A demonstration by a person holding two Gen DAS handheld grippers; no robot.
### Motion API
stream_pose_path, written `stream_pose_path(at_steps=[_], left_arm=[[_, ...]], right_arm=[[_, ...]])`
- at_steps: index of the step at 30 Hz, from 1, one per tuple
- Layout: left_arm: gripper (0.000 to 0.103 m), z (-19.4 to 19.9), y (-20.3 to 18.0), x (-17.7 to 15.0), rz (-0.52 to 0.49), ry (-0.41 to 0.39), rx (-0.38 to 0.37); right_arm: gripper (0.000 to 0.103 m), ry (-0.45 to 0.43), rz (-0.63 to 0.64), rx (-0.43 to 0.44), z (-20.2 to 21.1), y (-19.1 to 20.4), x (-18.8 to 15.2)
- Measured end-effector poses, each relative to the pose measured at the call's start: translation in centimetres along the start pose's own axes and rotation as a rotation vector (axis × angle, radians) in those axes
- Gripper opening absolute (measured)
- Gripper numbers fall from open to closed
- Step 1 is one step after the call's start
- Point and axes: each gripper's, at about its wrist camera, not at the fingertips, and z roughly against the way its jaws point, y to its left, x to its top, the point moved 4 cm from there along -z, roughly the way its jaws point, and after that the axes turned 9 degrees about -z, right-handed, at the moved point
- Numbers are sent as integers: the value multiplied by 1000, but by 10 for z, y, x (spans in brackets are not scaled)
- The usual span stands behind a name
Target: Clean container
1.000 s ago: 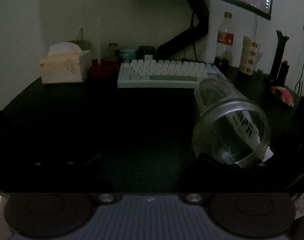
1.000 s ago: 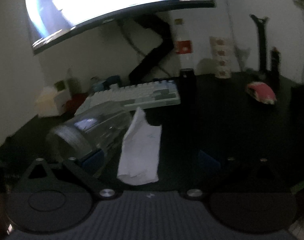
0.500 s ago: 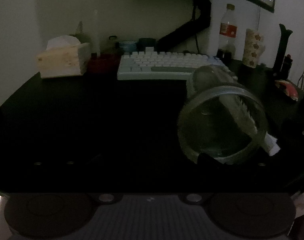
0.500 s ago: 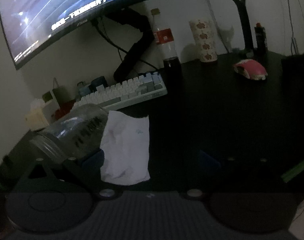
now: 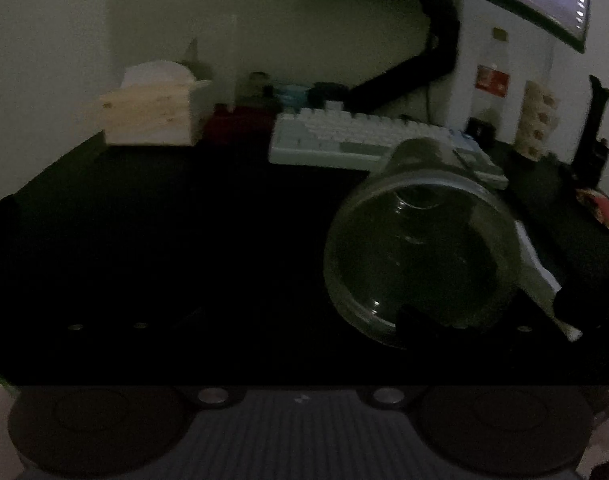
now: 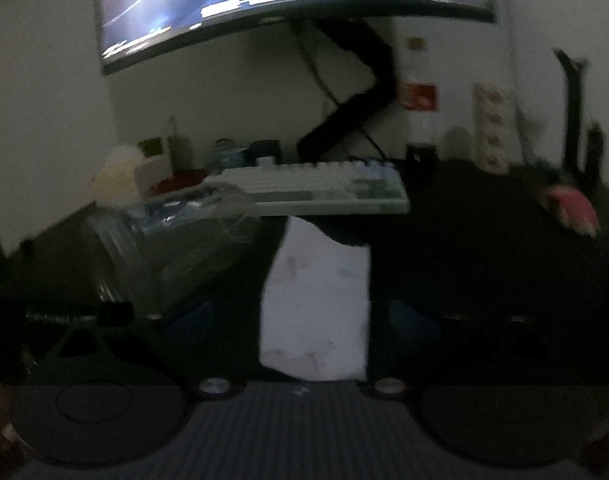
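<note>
Dim black desk (image 5: 152, 232), pale wall (image 5: 64, 32)

Both views are very dim. The only clear light source is the monitor (image 6: 296, 4), which glows blue-white with glare; the wall below it is weakly lit. The desk (image 5: 164, 240) under the monitor is nearly black. The right wrist view has strong motion blur. Fisheye distortion bends the edges, with dark corners.
</note>
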Motion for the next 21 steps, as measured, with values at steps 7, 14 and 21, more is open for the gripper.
stream_pose_path(at_steps=[7, 14, 21], left_arm=[[103, -1, 0, 1, 5, -12, 12], [103, -1, 3, 1, -8, -18, -5], [103, -2, 1, 1, -8, -20, 1]], right_arm=[[4, 73, 19, -32, -39, -3, 8], [4, 34, -85, 193, -15, -8, 51], [4, 81, -1, 415, -5, 52, 85]])
